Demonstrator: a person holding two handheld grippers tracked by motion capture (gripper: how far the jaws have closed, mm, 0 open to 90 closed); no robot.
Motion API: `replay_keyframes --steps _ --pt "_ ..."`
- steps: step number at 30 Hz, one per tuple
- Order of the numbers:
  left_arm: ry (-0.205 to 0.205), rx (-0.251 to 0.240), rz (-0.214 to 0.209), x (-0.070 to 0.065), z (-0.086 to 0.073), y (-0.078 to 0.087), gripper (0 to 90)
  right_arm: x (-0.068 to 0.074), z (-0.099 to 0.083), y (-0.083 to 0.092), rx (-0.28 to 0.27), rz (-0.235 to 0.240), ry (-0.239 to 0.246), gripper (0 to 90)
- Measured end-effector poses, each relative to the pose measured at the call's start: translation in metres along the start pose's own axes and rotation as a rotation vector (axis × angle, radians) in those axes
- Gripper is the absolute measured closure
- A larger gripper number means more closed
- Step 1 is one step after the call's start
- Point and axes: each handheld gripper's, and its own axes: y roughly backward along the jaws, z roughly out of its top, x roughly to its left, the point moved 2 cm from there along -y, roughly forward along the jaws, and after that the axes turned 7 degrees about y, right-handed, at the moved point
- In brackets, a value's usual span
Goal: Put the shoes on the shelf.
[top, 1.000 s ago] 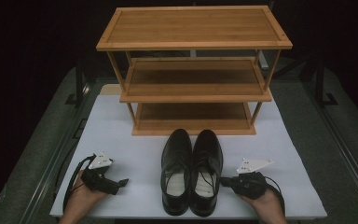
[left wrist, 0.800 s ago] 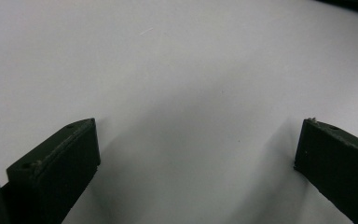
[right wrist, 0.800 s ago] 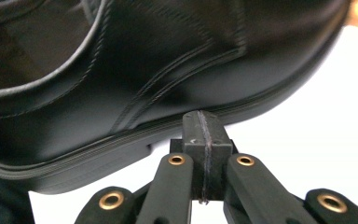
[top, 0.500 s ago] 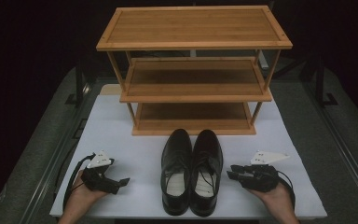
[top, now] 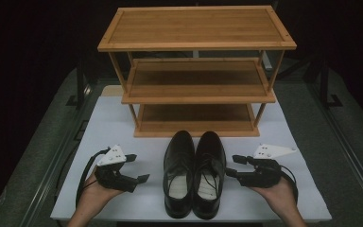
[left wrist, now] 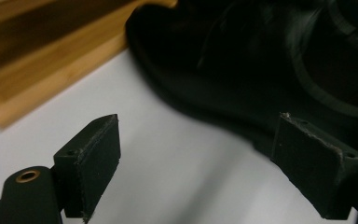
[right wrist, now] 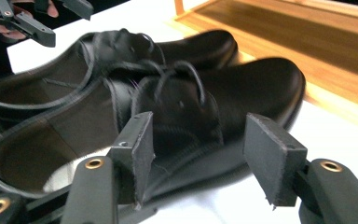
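**Shoes lying between two open grippers, toes toward the rack**

The pair of black shoes is sitting side by side on the white mat (top: 123, 123), just in front of the wooden rack (top: 196, 71), with the long axis of each running from heel near the person to toe at the bottom shelf. The left gripper (top: 139, 168) is hovering off the left shoe (top: 178, 172), jaws pointing inward at its flank — nothing is lying between them, and they have just been closing a little while standing wide. The right gripper (top: 231, 165) is sitting nearer its target, almost beside the right shoe (top: 210, 172); its jaws have just been opening and are holding nothing. In the right gripper view the laced side of that shoe (right wrist: 205, 102) is lying straight ahead of the pads (right wrist: 135, 144), so this hand is probably better placed to reach in sideways first.
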Motion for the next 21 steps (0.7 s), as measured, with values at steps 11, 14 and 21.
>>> replay_keyframes --steps 11,14,21 --pt "-0.043 -0.033 -0.105 -0.018 0.041 -0.028 22.6 0.008 0.022 -0.019 -0.009 0.053 0.027 39.3" --pt "-0.051 -0.03 -0.121 -0.02 0.046 -0.04 23.1 0.01 0.024 -0.027 0.003 0.067 0.035 39.3" --pt "-0.037 -0.019 -0.122 -0.019 0.044 -0.06 24.0 0.01 0.019 -0.036 0.029 0.06 0.036 39.4"
